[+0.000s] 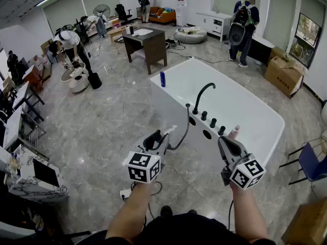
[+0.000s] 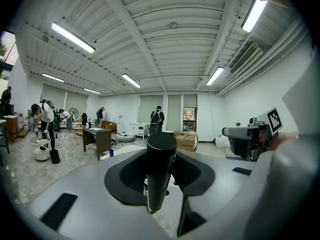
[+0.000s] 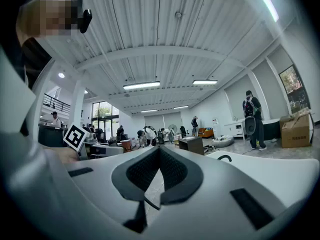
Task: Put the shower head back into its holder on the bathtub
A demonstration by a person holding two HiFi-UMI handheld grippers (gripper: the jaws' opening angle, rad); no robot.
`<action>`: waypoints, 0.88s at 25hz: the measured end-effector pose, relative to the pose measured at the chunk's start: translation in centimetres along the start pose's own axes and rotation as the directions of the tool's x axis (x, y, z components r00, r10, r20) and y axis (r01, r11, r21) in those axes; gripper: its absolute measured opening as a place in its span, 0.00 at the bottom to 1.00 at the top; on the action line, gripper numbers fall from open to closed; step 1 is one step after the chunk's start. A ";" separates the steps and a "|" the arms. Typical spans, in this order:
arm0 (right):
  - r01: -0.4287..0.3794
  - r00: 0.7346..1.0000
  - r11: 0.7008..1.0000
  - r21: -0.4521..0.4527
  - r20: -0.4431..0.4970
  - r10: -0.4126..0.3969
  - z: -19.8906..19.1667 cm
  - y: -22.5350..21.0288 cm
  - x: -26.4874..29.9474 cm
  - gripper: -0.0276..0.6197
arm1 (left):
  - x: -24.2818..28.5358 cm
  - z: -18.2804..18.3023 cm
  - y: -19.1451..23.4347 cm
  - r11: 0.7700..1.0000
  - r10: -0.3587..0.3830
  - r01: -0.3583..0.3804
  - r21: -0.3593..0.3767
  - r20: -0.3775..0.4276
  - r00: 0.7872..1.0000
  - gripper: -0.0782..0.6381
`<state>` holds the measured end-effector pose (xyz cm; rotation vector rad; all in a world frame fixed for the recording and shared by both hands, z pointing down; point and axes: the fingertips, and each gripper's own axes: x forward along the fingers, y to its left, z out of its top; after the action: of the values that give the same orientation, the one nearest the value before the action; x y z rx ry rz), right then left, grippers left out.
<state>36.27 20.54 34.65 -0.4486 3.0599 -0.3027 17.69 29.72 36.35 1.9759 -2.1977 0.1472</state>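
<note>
Left hand-held gripper [image 1: 155,143] grasping shower head [image 2: 160,169]; right hand-held gripper [image 1: 228,146] level, clenched empty.

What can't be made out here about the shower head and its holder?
The shower head: spray face unseen. The left gripper view shows only a black cylinder, and the head view hides it behind the left gripper.
The holes in the bathtub deck: head view, too small to tell which is the holder.
Right gripper view: its shut jaws cover the deck.
</note>
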 end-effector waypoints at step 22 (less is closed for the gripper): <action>-0.012 1.000 0.997 0.075 0.011 0.011 -0.8 -3.1 -5.5 0.07 | 1.8 -0.3 -5.3 1.000 -0.021 0.021 0.023 -0.011 1.000 0.31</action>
<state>42.33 19.37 36.12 -0.4269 3.0276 -0.4114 22.82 27.40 36.71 2.0047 -2.1773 0.1810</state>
